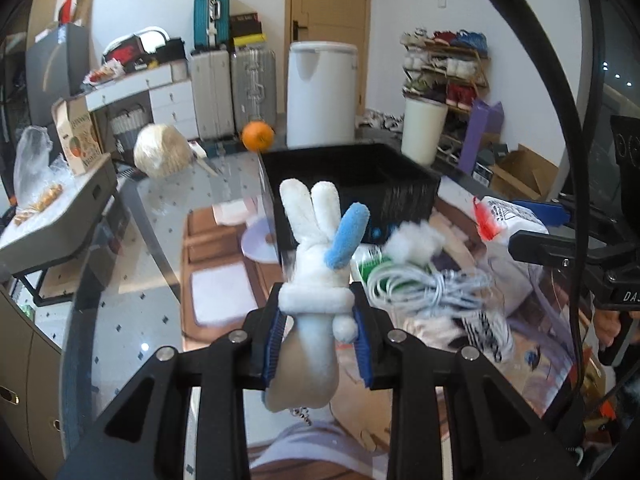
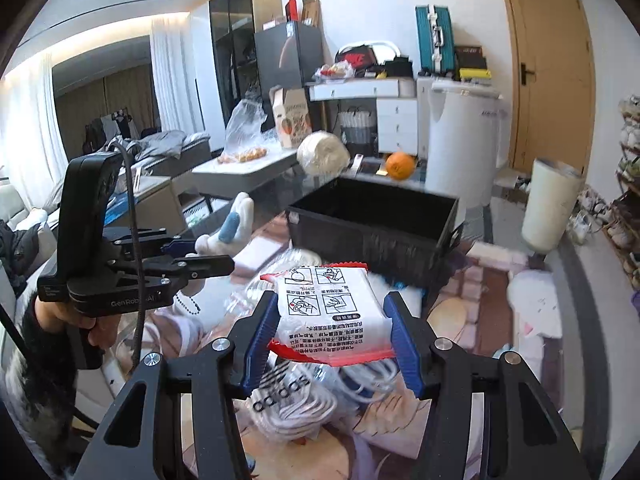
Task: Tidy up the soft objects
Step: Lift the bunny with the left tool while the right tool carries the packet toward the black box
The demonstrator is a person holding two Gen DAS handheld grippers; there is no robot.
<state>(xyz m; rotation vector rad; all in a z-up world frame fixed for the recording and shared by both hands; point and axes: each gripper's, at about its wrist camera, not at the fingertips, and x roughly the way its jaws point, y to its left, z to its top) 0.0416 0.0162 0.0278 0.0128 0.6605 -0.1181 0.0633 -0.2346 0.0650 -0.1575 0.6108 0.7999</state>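
Plush rabbit toy (image 1: 310,272) stands nearly upright in the left wrist view, its long axis running from the cream foot end low in the frame up to the two white ears, which point away from the camera toward the black crate (image 1: 352,176); a blue ear or arm slants off to the right of the white pair. The left gripper (image 1: 318,344) is clenched on the toy's narrow middle, blue pads pressing both sides below the fluffy white collar, with a small bead chain hanging beneath. The right gripper (image 2: 334,336) is grasping a white sachet (image 2: 328,312) with red sealed edges and printed instruction pictures; the packet lies flat between the blue pads, its long axis running away from the camera toward the crate (image 2: 376,224). Only the right wrist view shows the left gripper (image 2: 208,256) from the side, a hand wrapped around its handle and the toy (image 2: 236,220) tilting up and rightward. That view also shows the crate's dark interior. Only the left wrist view shows the chain and collar close up. Both views show a coil of white cable (image 1: 424,284) on the glass table (image 1: 120,240) beneath the grippers, and an orange (image 1: 258,136) beyond the crate
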